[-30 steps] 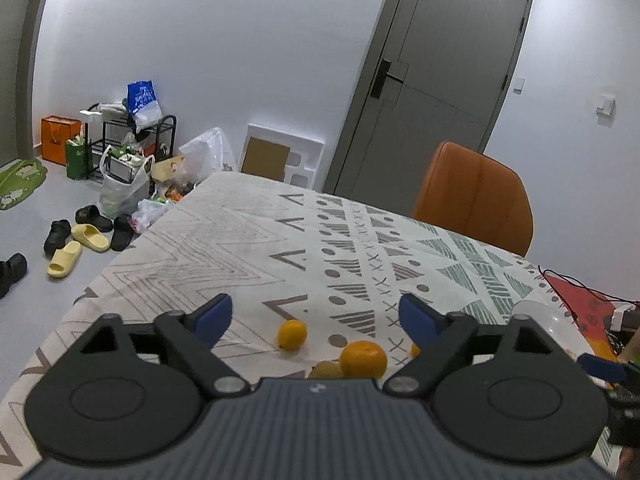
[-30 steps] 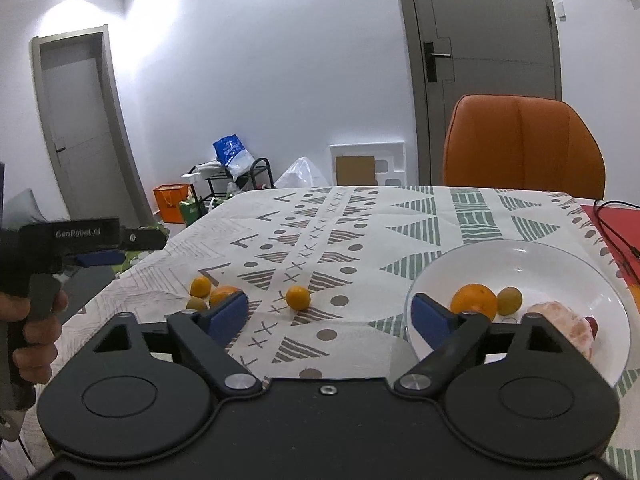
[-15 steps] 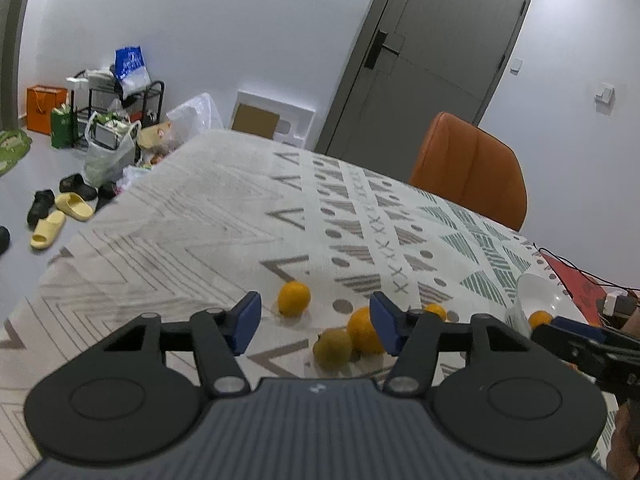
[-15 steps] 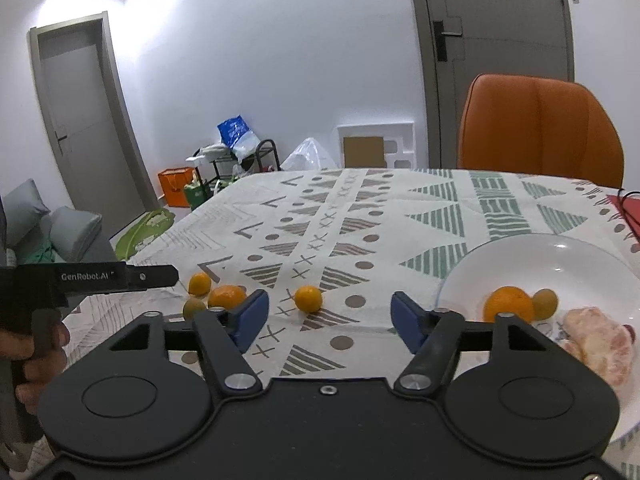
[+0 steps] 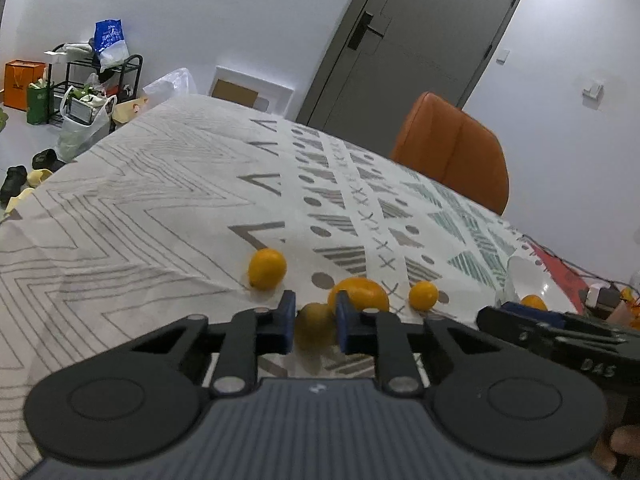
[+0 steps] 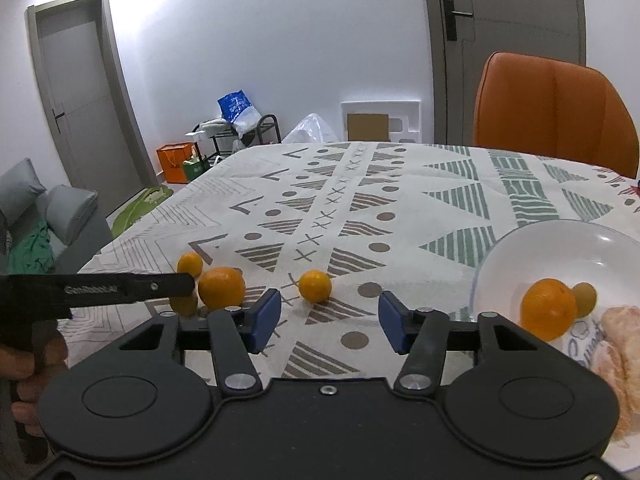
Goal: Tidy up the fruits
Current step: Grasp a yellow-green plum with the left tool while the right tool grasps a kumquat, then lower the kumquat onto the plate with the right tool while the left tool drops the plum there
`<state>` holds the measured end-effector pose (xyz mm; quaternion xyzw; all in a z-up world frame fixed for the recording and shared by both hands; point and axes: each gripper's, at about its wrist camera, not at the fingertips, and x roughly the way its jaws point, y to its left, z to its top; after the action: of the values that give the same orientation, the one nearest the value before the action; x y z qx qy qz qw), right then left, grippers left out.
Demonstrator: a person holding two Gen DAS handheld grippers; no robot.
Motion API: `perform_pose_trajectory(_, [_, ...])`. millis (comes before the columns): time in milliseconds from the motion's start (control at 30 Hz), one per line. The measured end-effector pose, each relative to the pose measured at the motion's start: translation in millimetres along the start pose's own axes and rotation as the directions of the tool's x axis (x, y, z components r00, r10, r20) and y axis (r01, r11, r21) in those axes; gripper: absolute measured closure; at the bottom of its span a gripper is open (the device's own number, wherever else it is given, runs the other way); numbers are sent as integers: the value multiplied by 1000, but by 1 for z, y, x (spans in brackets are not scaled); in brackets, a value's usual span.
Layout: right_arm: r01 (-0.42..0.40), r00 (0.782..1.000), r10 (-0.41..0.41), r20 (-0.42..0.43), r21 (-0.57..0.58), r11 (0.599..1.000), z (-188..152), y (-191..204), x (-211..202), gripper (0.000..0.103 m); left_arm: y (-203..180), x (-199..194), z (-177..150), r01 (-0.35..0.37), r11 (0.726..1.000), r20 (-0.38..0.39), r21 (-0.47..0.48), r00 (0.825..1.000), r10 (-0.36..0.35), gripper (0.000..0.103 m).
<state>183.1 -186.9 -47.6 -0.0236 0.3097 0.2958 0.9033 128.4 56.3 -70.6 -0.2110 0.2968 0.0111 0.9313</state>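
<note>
Apparently the left tongs (image 5: 315,322) clasp a half-hidden greenish fruit (image 5: 316,326) — right tongs (image 6: 329,322) gape, empty.

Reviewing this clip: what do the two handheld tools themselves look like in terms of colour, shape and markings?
Both match: the left tool and right tool have blue finger pads on black linkage arms with silver pivot screws, two round black discs and a ribbed dark grey body. Seen side-on, the left tool is a slim black bar with pale lettering, too blurred to read. No sleeve shows.

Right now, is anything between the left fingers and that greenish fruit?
Nothing visible: the greenish fruit already sits between the left gripper's fingers. The large orange lies just behind it.
</note>
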Motion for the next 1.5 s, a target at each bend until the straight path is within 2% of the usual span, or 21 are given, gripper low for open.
perform_pose_trajectory(167, [-10, 1000, 10, -24, -3, 1000, 2, 5, 17, 57, 7, -5, 2, -1, 1000, 14, -15, 1000, 1, 84])
perform_pose_trajectory(200, [-13, 1000, 13, -26, -7, 1000, 2, 7, 20, 57, 9, -6, 3, -2, 1000, 18, -18, 1000, 2, 89])
perform_pose_trajectory(333, [-13, 999, 12, -32, -20, 1000, 4, 13, 31, 57, 16, -9, 7, -17, 999, 32, -37, 999, 18, 90])
perform_pose_trajectory(533, [17, 999, -19, -48, -34, 999, 6, 20, 52, 57, 21, -8, 13, -35, 999, 19, -35, 999, 36, 91])
perform_pose_trajectory(633, [34, 998, -36, -54, -43, 999, 4, 21, 56, 81, 24, -7, 12, -35, 998, -2, -57, 999, 35, 87])
perform_pose_trajectory(900, [12, 999, -12, -38, -18, 1000, 3, 15, 41, 81, 18, -15, 14, -12, 998, 22, -68, 1000, 13, 84])
perform_pose_trajectory(1067, [7, 1000, -7, -16, -15, 1000, 3, 12, 26, 81, 7, -11, 9, 10, 998, 15, -55, 1000, -9, 84])
perform_pose_trajectory(1367, [15, 1000, -15, 12, 10, 1000, -3, -3, 0, 81, -2, -2, -4, -12, 999, -9, -36, 1000, 12, 84])
perform_pose_trajectory(1500, [15, 999, -16, 28, 17, 1000, -7, -7, -12, 81, -4, 5, -8, 2, 999, -19, -37, 1000, -3, 80])
